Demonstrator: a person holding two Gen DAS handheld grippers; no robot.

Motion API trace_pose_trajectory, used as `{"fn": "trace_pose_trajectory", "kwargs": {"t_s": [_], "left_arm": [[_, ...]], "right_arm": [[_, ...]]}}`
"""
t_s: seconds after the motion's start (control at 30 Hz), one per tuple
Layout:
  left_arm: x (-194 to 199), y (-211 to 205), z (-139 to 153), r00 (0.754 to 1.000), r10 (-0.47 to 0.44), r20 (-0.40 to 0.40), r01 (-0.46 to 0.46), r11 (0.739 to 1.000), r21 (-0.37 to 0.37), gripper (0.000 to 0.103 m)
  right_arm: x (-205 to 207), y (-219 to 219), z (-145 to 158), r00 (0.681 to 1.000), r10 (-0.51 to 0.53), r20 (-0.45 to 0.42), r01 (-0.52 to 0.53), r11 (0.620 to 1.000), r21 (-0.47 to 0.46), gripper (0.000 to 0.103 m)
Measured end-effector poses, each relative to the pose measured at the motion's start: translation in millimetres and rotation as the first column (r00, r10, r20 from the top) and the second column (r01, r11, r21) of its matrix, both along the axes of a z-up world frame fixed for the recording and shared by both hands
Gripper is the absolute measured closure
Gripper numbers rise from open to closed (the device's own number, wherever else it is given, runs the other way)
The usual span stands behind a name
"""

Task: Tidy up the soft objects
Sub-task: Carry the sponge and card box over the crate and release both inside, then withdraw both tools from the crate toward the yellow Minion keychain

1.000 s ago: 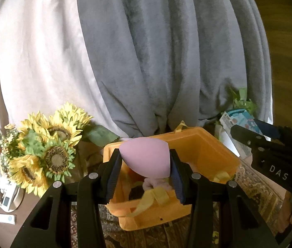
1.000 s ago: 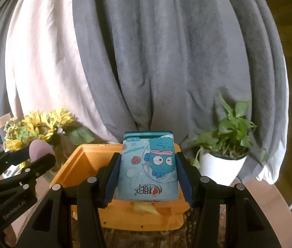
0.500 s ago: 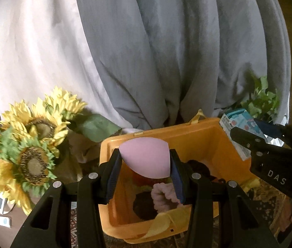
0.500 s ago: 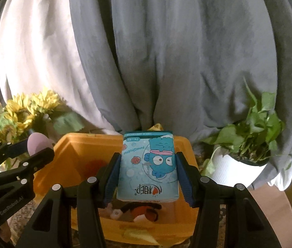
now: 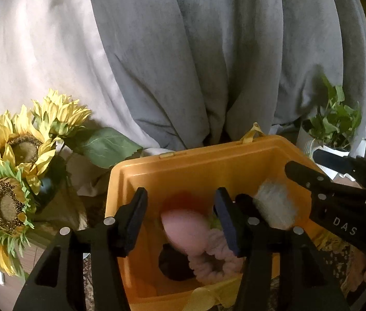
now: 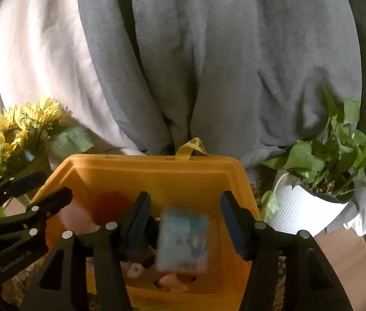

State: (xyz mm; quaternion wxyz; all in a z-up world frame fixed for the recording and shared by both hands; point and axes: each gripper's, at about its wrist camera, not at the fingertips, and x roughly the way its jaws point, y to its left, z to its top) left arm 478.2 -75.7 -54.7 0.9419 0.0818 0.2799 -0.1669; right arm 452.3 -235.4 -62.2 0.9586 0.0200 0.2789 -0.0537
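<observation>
An orange plastic bin [image 5: 198, 160] [image 6: 157, 171] stands before me. My left gripper [image 5: 180, 220] is open above the bin; the pink egg-shaped sponge [image 5: 183, 230] lies free below its jaws, among a pink scrunchie [image 5: 216, 256], a white fluffy item [image 5: 276, 204] and a red item [image 5: 180, 199]. My right gripper [image 6: 185, 223] is open above the bin; the blue cartoon tissue pack [image 6: 183, 241], blurred, is free between and below its jaws. Each gripper shows at the edge of the other's view.
Sunflowers [image 5: 14, 176] [image 6: 14, 129] stand left of the bin. A potted green plant in a white pot [image 6: 312, 194] [image 5: 335, 127] stands right of it. Grey and white drapes [image 5: 183, 51] hang behind. A patterned cloth lies under the bin.
Both grippers moved forward over the bin and opened. The pink sponge dropped from the left gripper into the bin; the tissue pack is released from the right gripper and falling.
</observation>
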Motion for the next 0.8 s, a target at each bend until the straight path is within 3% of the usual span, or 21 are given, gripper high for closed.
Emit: {"fn": "trace_pose_trajectory", "kwargs": {"t_s": [0.4,0.8], "left_arm": [[-18.8,4.1,12.7,0.999,0.024,0.023,-0.024,1.000,-0.004,0.046],[-68.9,18.7,35.5,0.994,0.098,0.049,-0.098,0.995,0.003,0.046]], "right_arm": [[-23.8,2.2,13.1,0.999,-0.024,0.033,0.024,1.000,-0.006,0.044],[-69.5,18.6,31.1,0.997,-0.002,0.074,0.002,1.000,0.000,0.044]]}}
